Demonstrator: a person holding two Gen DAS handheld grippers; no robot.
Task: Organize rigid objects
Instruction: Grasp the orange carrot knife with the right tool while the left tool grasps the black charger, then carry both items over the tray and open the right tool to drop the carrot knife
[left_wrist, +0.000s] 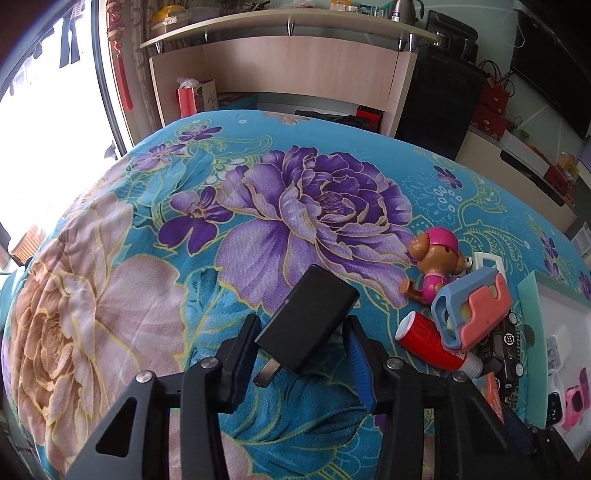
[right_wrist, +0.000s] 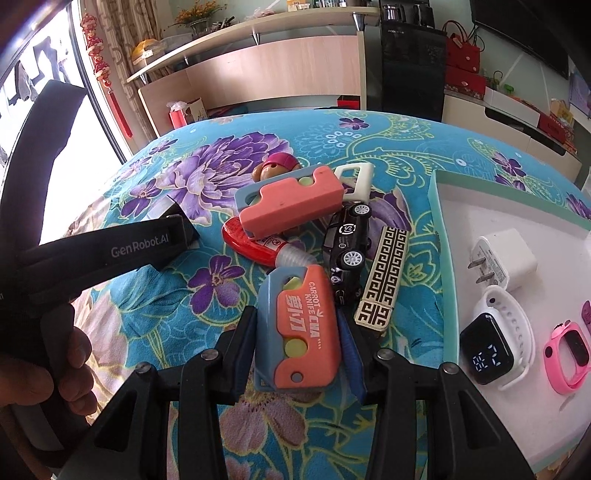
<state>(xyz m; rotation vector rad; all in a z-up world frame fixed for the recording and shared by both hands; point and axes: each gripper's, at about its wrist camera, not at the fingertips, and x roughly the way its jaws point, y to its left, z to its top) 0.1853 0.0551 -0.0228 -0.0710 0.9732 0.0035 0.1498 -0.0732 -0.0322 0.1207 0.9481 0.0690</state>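
We see the black charger (left_wrist: 308, 323) gripped between the jaws of the left gripper (left_wrist: 299, 354) above the flowered cloth (left_wrist: 147, 258). The right gripper (right_wrist: 299, 350) clasps an orange toy knife (right_wrist: 299, 328) beside the toy pile, near the white tray (right_wrist: 480, 221).

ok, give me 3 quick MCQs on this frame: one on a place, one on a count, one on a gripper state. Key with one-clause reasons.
1. Where does the white charger lie?
A. in the white tray
B. on the floral cloth
C. on the wooden shelf

2. How many watches lie in the tray?
A. none
B. two
C. four

3. What is between the fingers of the right gripper?
A. black toy car
B. red tube
C. orange and blue carrot knife

Key:
1 A, it rests on the tray floor above the white watch.
2 B, the white one and a pink watch beside it.
3 C, the carrot knife sits clamped between both pads.
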